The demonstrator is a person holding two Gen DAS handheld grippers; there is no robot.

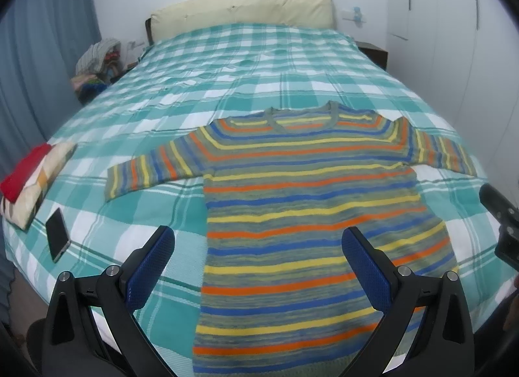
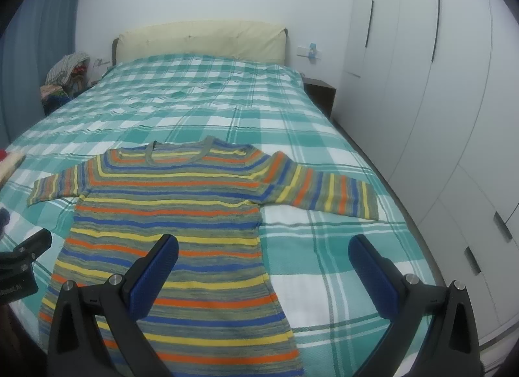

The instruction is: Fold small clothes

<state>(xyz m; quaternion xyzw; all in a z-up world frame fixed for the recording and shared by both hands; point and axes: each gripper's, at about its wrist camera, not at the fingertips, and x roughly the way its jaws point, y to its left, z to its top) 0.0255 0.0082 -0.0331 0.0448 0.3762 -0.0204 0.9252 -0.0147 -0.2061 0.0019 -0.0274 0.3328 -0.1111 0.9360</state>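
A striped sweater (image 1: 308,202) in orange, yellow, blue and grey lies flat on the bed, front up, both sleeves spread out, collar toward the headboard. It also shows in the right wrist view (image 2: 168,221). My left gripper (image 1: 258,241) is open and empty, held above the sweater's lower left part. My right gripper (image 2: 262,247) is open and empty, above the sweater's lower right edge. The right gripper's body shows at the right edge of the left wrist view (image 1: 502,224), and the left gripper's body shows at the left edge of the right wrist view (image 2: 22,260).
The bed has a teal and white checked cover (image 1: 227,69) and a cream headboard (image 1: 243,10). Folded clothes (image 1: 32,172) and a phone (image 1: 58,234) lie at the bed's left edge. A clothes pile (image 1: 97,62) stands left of the bed, white wardrobes (image 2: 438,85) to the right.
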